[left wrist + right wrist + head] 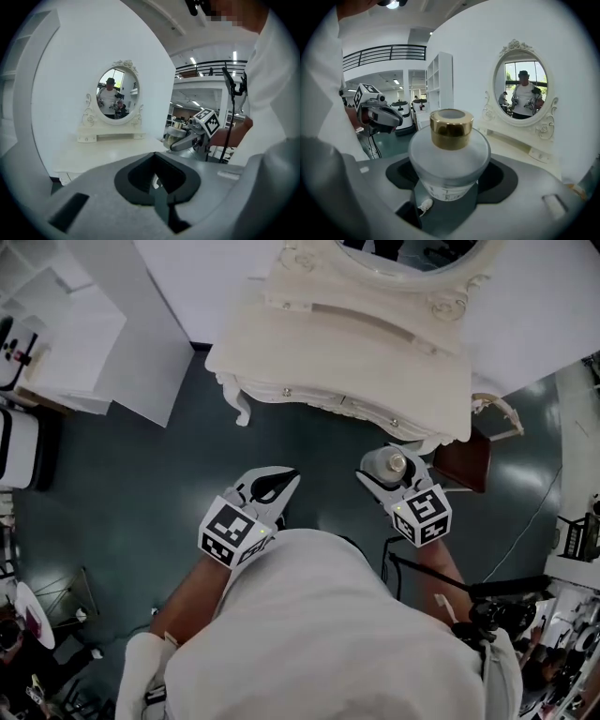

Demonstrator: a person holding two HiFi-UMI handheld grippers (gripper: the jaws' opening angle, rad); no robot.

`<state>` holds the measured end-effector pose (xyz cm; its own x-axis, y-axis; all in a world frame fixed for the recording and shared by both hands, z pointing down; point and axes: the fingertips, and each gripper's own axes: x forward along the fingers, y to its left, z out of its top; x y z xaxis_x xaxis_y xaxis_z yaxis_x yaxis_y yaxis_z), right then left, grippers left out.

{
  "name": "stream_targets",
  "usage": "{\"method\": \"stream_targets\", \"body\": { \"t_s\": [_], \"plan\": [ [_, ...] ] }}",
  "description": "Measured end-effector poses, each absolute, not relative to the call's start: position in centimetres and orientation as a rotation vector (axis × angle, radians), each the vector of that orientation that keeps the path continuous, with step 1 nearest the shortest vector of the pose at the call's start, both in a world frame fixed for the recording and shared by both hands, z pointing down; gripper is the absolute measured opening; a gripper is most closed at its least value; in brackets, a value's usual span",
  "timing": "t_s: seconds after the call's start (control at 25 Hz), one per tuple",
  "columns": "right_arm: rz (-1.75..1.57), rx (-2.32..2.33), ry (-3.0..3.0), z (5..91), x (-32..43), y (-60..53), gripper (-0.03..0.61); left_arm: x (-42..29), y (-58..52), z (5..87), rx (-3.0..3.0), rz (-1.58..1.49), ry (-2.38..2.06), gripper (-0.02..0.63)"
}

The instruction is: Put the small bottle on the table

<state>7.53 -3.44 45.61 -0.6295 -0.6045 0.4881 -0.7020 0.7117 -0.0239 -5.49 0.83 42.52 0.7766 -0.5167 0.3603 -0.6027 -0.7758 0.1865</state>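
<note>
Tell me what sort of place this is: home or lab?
Probably a lab or test hall with a staged bedroom corner, not a home. A cream dressing table with an oval mirror stands against a bare white panel, while a railed mezzanine and ceiling strip lights show behind.

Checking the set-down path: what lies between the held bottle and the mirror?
Only bare white tabletop; the right gripper view shows it between the bottle and the mirror.

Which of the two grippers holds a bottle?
The right gripper: its jaws clamp the gold-capped small bottle, while the left gripper is shut and empty.
</note>
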Motion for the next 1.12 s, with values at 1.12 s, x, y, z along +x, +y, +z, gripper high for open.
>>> {"method": "stream_targets", "body": {
  "t_s": [1.12],
  "plan": [
    [0.172, 0.869, -2.463, 47.9, 0.9, -51.9, 0.337, -12.5, -29.6, 40.4, 2.404, 0.381, -1.272, 0.003]
  ]
}}
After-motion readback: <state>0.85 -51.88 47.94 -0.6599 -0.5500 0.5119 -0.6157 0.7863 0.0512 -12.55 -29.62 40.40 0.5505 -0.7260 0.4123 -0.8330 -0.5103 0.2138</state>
